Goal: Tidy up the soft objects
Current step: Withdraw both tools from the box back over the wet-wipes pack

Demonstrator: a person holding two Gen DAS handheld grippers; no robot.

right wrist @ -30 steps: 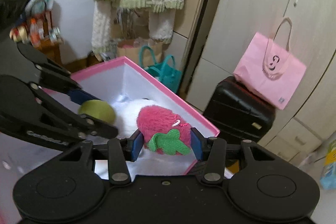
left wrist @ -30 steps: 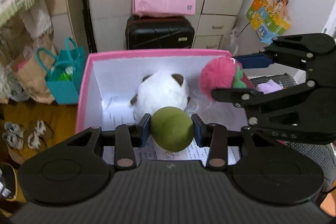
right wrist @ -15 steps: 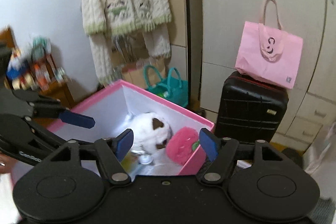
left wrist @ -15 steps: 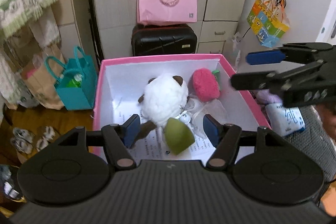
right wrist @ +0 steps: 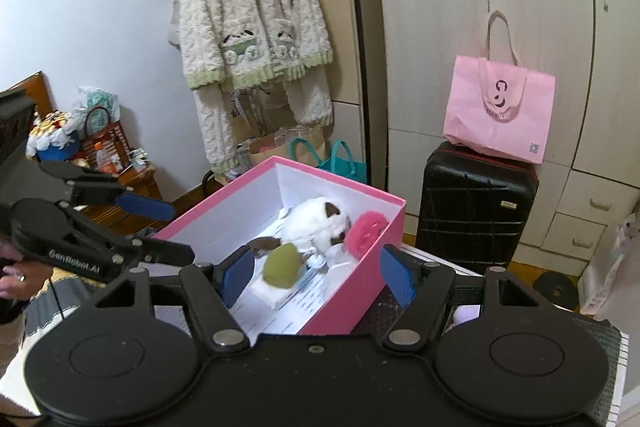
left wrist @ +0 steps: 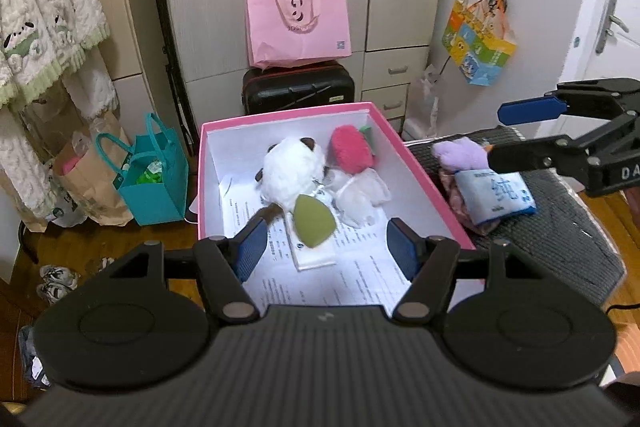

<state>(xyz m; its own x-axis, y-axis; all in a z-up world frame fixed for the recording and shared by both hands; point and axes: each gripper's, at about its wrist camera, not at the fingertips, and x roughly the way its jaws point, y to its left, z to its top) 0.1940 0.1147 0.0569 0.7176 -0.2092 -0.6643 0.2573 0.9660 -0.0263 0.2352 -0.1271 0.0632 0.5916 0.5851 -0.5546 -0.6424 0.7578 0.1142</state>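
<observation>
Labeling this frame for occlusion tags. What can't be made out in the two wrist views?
- Near end of the pink box floor: hidden by the left gripper body, left wrist view.
- Purple plush and patterned item under the blue packet: partly covered, shapes unclear, left wrist view.
- Printed sheets in the box: text too small.
- Same plush: almost all hidden behind the right gripper, right wrist view.
- Person's hand: cut by the left edge.

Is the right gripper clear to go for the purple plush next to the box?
Probably yes. The right gripper is open and empty, hovering close over the purple plush, which lies uncovered on the grey mat outside the pink box; nothing sits between them.
</observation>
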